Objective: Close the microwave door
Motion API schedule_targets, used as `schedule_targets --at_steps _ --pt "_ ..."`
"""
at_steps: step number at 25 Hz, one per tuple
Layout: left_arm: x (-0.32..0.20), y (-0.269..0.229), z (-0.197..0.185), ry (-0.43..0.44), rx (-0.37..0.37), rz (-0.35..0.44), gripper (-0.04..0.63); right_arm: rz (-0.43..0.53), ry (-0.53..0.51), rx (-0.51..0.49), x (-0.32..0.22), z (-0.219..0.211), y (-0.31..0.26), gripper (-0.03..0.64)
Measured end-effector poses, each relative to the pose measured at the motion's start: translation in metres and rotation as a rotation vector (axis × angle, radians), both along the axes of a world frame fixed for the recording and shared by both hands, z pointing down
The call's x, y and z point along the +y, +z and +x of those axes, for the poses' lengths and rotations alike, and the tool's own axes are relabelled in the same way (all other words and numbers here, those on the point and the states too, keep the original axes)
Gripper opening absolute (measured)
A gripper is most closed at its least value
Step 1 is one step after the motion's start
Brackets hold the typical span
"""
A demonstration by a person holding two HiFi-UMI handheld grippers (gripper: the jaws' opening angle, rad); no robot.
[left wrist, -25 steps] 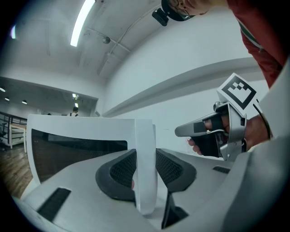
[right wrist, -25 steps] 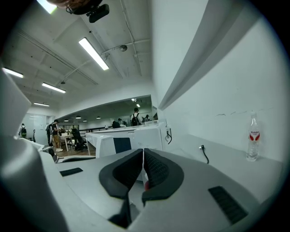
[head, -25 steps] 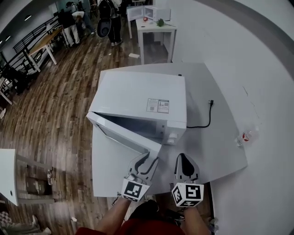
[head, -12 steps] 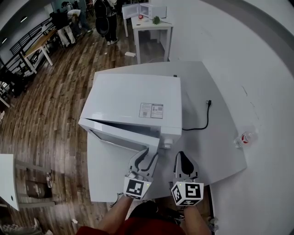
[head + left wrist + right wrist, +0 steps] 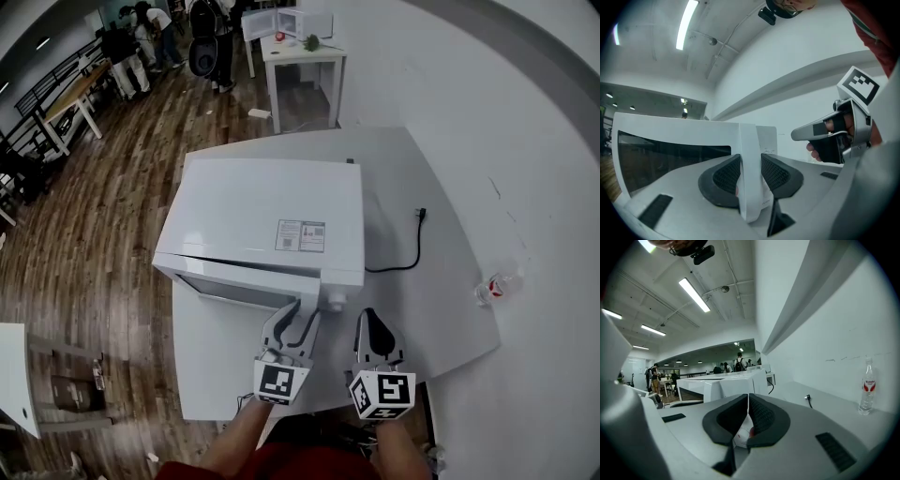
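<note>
left gripper (image 5: 750, 171) is clamped on the edge of the barely-ajar microwave door (image 5: 239, 287), right gripper (image 5: 747, 417) pinched closed, empty

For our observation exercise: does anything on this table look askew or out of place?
The microwave door stands slightly ajar, not flush, with its free edge clamped in the left gripper. The power plug lies loose on the table, connected to no socket.

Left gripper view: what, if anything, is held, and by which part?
The microwave door, by its free vertical edge, clamped in the left gripper.
</note>
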State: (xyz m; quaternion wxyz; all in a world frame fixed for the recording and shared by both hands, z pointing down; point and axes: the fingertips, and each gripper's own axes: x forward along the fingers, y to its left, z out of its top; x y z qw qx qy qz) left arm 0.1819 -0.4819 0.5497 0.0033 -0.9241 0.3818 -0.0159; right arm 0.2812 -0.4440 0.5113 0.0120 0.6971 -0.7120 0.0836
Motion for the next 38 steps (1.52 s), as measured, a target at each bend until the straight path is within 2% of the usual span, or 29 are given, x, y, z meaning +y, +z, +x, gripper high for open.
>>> schedule_targets --at_steps 9,14,27,38 --pt "-0.004 0.002 0.005 -0.02 -0.003 -0.009 0.15 0.001 0.004 0.008 0.004 0.008 -0.006 0.029" --pt "-0.007 0.003 0.002 -0.065 -0.011 -0.009 0.149 0.027 -0.059 0.034 0.003 0.004 -0.019 0.029" --pt "-0.021 0.003 0.009 -0.143 -0.035 -0.03 0.15 0.029 -0.107 0.035 0.015 0.008 -0.023 0.029" --pt "-0.019 0.003 0.009 -0.143 -0.044 -0.068 0.15 0.032 -0.127 0.033 0.014 0.005 -0.03 0.029"
